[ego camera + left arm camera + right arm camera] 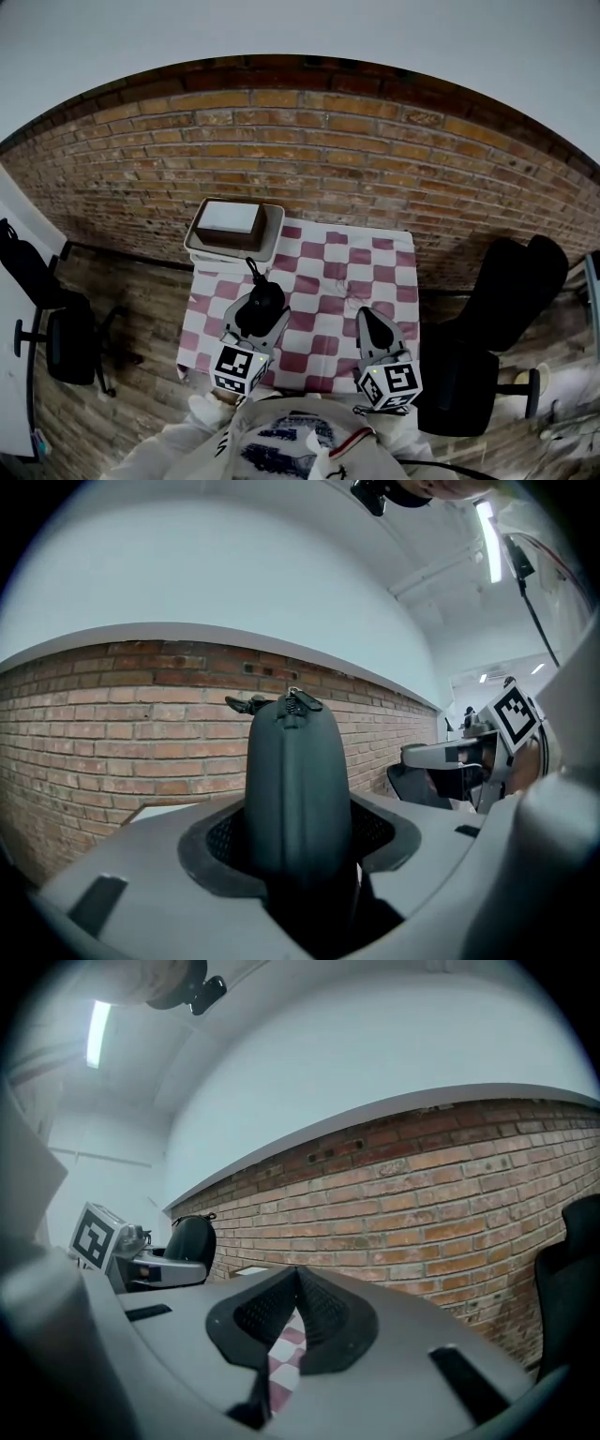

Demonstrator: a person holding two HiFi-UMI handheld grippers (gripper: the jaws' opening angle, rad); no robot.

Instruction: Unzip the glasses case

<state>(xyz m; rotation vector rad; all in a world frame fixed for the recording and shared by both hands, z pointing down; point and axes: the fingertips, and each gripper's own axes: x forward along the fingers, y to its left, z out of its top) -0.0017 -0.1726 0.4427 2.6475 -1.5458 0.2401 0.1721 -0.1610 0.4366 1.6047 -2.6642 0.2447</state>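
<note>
Head view: your left gripper (255, 323) pinches the zipped-shut glasses case (262, 302) over the near left of the checkered table (323, 281); your right gripper (372, 321) is pressed together, empty. Far-left tray (197, 246) holds a white-topped box (230, 220).

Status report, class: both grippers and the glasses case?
Left gripper shut on case. Right gripper shut, empty. Zip looks closed, pull on top. Nothing blocking.

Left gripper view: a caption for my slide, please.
Left gripper holds the glasses case, zipper pull at its tip, facing a brick wall.
</note>
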